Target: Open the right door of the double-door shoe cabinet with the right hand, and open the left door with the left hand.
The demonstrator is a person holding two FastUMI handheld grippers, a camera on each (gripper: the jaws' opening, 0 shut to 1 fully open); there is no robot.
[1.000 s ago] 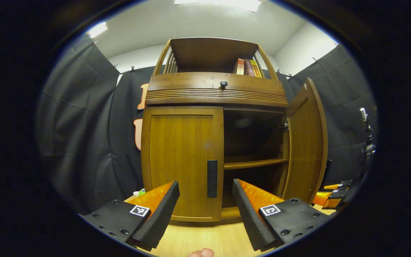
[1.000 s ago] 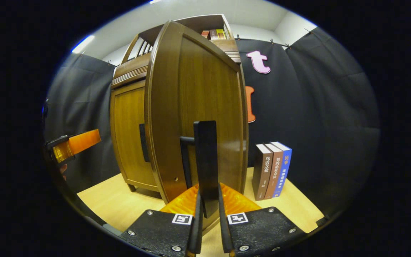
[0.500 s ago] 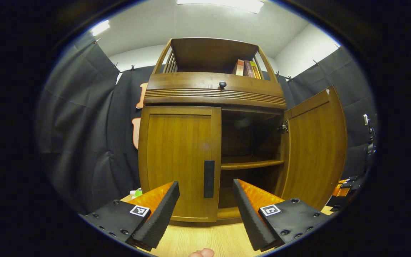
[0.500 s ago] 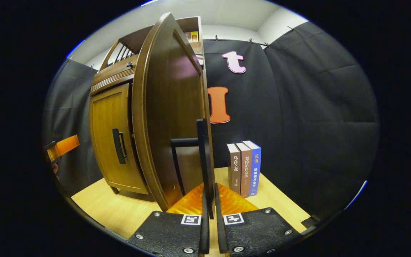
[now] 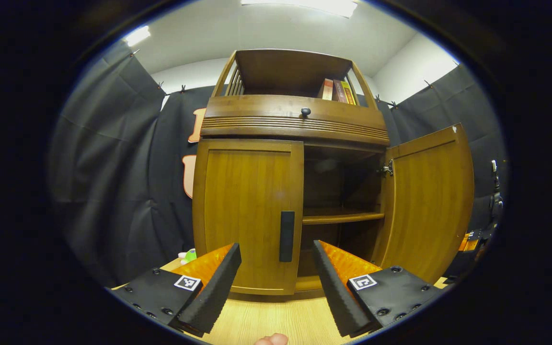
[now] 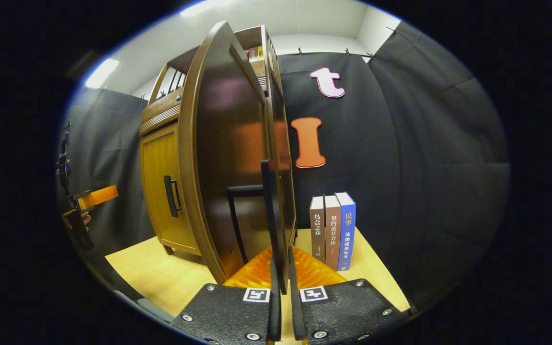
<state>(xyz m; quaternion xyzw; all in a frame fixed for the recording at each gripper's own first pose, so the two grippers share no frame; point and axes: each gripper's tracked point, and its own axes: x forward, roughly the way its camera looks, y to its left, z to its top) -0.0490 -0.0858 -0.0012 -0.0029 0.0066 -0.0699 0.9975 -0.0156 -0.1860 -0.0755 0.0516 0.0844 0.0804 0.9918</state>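
Observation:
The wooden shoe cabinet stands straight ahead in the left gripper view. Its left door is closed, with a black vertical handle at its inner edge. My left gripper is open a short way in front of that handle, touching nothing. The right door stands swung wide open, baring a dark inside with a shelf. In the right gripper view that right door is seen nearly edge-on, and my right gripper is shut on its black handle. The left gripper shows far off at the left.
Three upright books stand on the light wooden table just right of the open door. More books sit on the cabinet's top shelf above a drawer knob. A small green thing lies left of the cabinet.
The right door has swung much wider open, drawn by my right gripper, which stays shut on its handle. The left gripper has barely moved and stays open before the left door.

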